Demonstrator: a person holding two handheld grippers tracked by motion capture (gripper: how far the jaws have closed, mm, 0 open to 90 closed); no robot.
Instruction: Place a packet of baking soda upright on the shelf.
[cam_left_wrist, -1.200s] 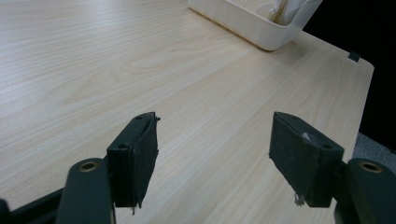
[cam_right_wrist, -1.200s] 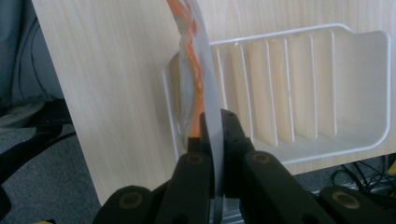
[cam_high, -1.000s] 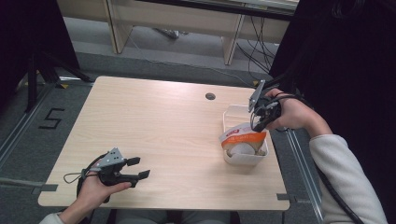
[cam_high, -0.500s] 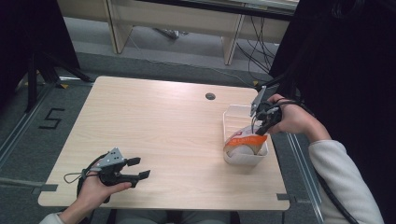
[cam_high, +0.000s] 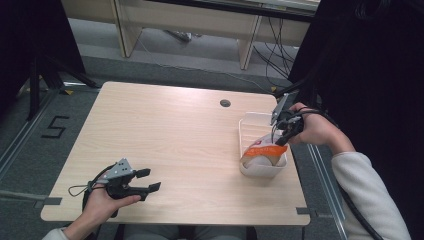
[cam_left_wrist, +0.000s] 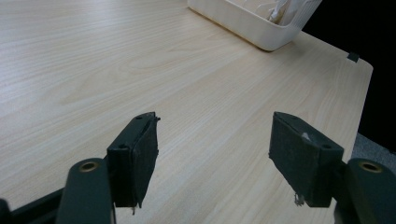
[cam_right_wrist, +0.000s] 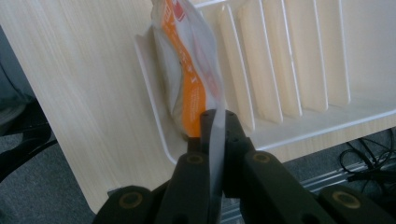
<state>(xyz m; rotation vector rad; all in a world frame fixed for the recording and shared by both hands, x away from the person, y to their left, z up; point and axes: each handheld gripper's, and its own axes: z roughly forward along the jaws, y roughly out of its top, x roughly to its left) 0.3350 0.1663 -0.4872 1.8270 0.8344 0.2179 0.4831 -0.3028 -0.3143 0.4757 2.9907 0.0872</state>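
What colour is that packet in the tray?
The packet is white with an orange band and some red print, clearest in the right gripper view.

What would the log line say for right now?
right gripper: shut on bag edge, in white rack | left gripper: open, holding nothing, over table

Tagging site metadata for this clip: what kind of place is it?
Probably a lab or data-collection room, not a home: a bare wooden table with a cable hole, a "5" taped on the grey floor, loose cables under a bench behind, black curtain at the side.
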